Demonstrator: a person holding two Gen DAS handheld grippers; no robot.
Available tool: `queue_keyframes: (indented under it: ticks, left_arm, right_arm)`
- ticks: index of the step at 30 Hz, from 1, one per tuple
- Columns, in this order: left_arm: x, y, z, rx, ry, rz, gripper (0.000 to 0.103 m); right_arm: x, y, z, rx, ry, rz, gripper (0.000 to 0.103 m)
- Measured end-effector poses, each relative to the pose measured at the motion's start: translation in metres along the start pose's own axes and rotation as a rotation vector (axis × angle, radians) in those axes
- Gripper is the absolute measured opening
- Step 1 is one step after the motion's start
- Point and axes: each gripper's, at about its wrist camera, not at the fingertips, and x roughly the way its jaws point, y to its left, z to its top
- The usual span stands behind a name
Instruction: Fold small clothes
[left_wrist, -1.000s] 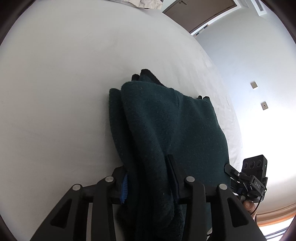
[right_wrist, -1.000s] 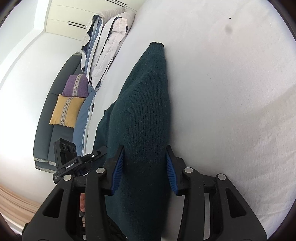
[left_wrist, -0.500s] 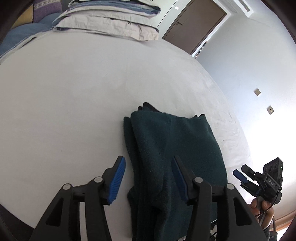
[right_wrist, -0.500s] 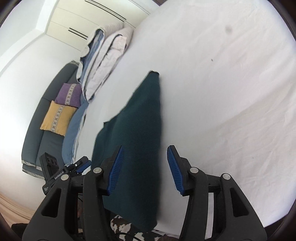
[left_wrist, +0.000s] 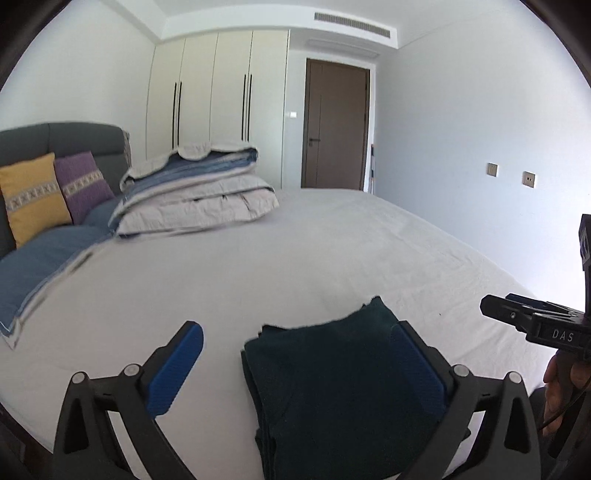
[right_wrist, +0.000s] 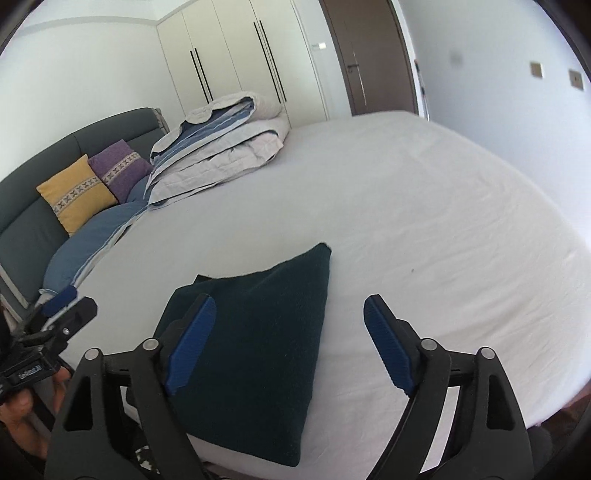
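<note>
White sheeting covers the bed (left_wrist: 295, 258) that carries everything, with pale walls, a bank of white wardrobe doors (left_wrist: 218, 96) and a brown door (left_wrist: 334, 125) behind its far edge. At the far left corner of the bed a folded duvet (left_wrist: 195, 195) in grey and blue is stacked, and beside it a yellow cushion (left_wrist: 31, 199) and a purple cushion (left_wrist: 83, 184) lean on the dark grey headboard (left_wrist: 62, 136), above a blue pillow (left_wrist: 40, 258). The dark green garment (left_wrist: 340, 391) lies folded flat at the near edge of the bed, its layered edges showing along its left side in the left wrist view and one corner pointing toward the far side. The left gripper (left_wrist: 291, 369) is released, jaws spread wide above the near edge: its blue left pad sits over bare sheet, its right pad over the garment's right portion, and neither clasps the cloth. The right gripper (right_wrist: 291, 343) is likewise spread wide and grasping nothing, its left pad above the garment (right_wrist: 255, 350) and its right pad above bare sheet to the garment's right. Each camera catches the other tool at the frame's side, held in a hand (left_wrist: 561, 387) near the bed's near edge. Two small wall plates (left_wrist: 509, 173) sit on the right-hand wall.
</note>
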Motion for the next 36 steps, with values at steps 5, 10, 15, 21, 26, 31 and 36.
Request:
queue_keyframes:
  ticks: [5, 10, 15, 21, 26, 31, 36]
  left_arm:
    - [-0.028, 0.000, 0.022, 0.016, -0.100, 0.142, 0.103]
    - [-0.014, 0.011, 0.033, -0.017, 0.051, 0.137, 0.103]
    - [0.011, 0.009, 0.014, -0.019, 0.176, 0.164, 0.103]
    - [0.037, 0.007, -0.026, -0.057, 0.349, 0.154, 0.103]
    - [0.047, 0.013, -0.046, -0.070, 0.431, 0.192, 0.103]
    - [0.051, 0.019, -0.055, -0.081, 0.461, 0.197, 0.103]
    - [0.056, 0.021, -0.061, -0.087, 0.487, 0.185, 0.103]
  right_arm:
    - [-0.034, 0.015, 0.011, -0.063, -0.132, -0.082, 0.101]
    - [-0.063, 0.020, 0.025, -0.030, -0.192, -0.099, 0.103]
    - [-0.070, 0.027, 0.028, 0.011, -0.118, -0.055, 0.103]
    - [-0.034, 0.029, -0.001, -0.009, 0.083, -0.112, 0.103]
    - [-0.001, 0.026, -0.023, 0.007, 0.181, -0.161, 0.103]
    - [0.018, 0.019, -0.035, 0.018, 0.248, -0.183, 0.103]
    - [0.027, 0.019, -0.040, 0.016, 0.274, -0.176, 0.103]
